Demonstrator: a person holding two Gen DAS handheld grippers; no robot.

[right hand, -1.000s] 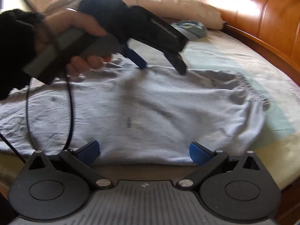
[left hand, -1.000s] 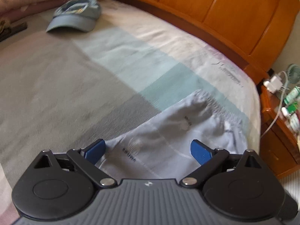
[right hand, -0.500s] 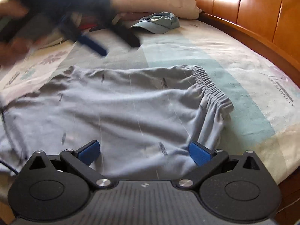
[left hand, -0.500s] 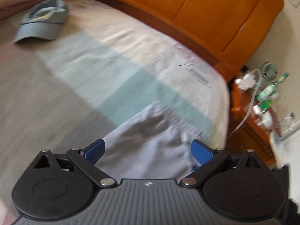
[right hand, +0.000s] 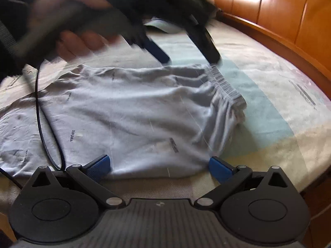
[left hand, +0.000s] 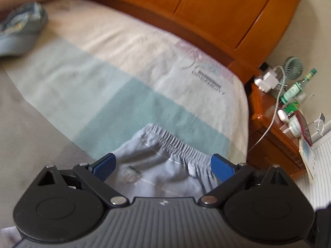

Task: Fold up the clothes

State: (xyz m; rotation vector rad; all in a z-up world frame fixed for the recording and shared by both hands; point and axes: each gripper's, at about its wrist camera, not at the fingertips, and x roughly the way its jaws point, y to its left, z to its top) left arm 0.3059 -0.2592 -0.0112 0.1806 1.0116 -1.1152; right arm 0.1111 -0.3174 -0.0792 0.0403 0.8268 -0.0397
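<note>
Pale grey shorts [right hand: 132,115] lie spread on the bed, elastic waistband [right hand: 226,88] toward the right. In the left wrist view the waistband [left hand: 175,142] sits just ahead of my left gripper [left hand: 163,164], which is open above the cloth. From the right wrist view, the left gripper [right hand: 190,59] hovers open over the far waist corner, blurred, held by a hand [right hand: 82,41]. My right gripper [right hand: 159,164] is open at the shorts' near hem, its blue pads [right hand: 99,164] either side of the edge, holding nothing.
A blue cap [left hand: 20,33] lies near the pillow at far left. The wooden headboard [left hand: 206,6] runs behind the bed. A nightstand [left hand: 275,124] with bottles, a charger and a small fan stands right of the mattress edge. A black cable [right hand: 41,113] trails across the shorts.
The left gripper swung back from the far side, down over the waistband corner. The right gripper pulled back slightly to the near hem. Both stayed open.
</note>
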